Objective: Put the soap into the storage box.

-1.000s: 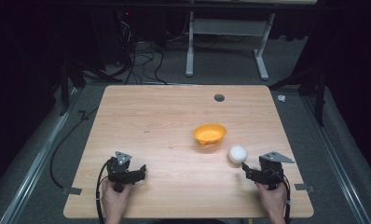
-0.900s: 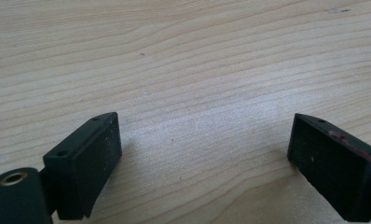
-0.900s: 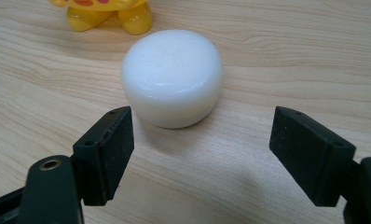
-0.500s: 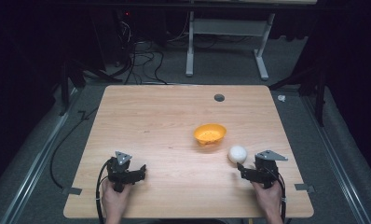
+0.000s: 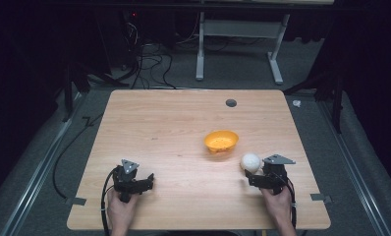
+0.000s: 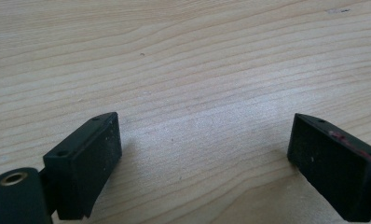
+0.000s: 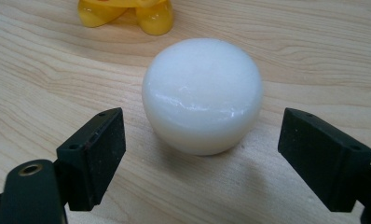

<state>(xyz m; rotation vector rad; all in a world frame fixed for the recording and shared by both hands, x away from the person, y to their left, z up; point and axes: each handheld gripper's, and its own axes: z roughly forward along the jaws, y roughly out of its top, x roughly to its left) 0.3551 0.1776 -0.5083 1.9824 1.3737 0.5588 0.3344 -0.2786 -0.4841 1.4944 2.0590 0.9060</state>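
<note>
A white ball (image 5: 251, 162) rests on the wooden table (image 5: 174, 128), just in front of an orange bowl (image 5: 221, 141). My right gripper (image 5: 252, 178) is open right behind the ball. In the right gripper view the ball (image 7: 202, 95) sits just ahead of the two spread jaws, touching neither, with the orange bowl (image 7: 127, 14) beyond it. My left gripper (image 5: 147, 183) is open near the table's front left, low over bare wood (image 6: 183, 84) with nothing between its jaws.
A small dark round hole (image 5: 231, 103) marks the table's far side. A white desk frame (image 5: 237, 44) and a tangle of cables (image 5: 149, 54) stand on the floor behind the table. Tape tabs (image 5: 319, 197) mark the front corners.
My right gripper has moved left and forward toward the white ball, ending close behind it. The left gripper has stayed in place.
</note>
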